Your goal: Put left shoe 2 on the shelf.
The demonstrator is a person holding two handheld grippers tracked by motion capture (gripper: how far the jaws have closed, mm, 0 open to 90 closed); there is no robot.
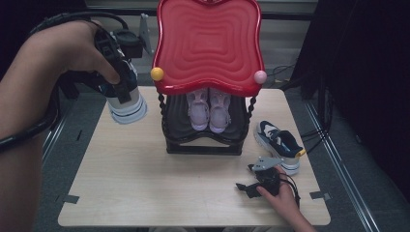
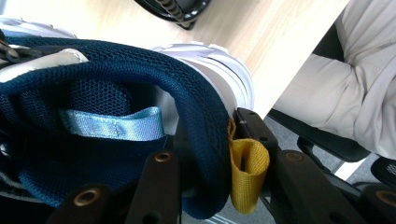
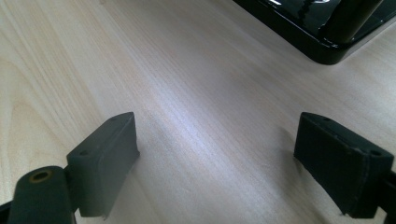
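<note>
My left gripper [image 1: 122, 91] hangs in the air at the back left, above the table's edge. It is shut on the heel collar of a navy and white sneaker [image 1: 127, 107]. In the left gripper view the jaws pinch the sneaker's navy mesh collar [image 2: 205, 116] beside its yellow heel tab [image 2: 246, 172]. The matching sneaker [image 1: 279, 140] lies on the table right of the rack. My right gripper [image 1: 244, 178] rests low near the front right of the table, open, with bare wood between its jaws [image 3: 215, 154].
A rack with a red wavy top [image 1: 208, 43] stands at the middle back. A pair of pink shoes [image 1: 209, 110] sits on its black lower shelf [image 1: 203, 145], whose base corner [image 3: 322, 42] lies ahead of the right gripper. A person's trouser leg [image 2: 355, 84] is beside the table.
</note>
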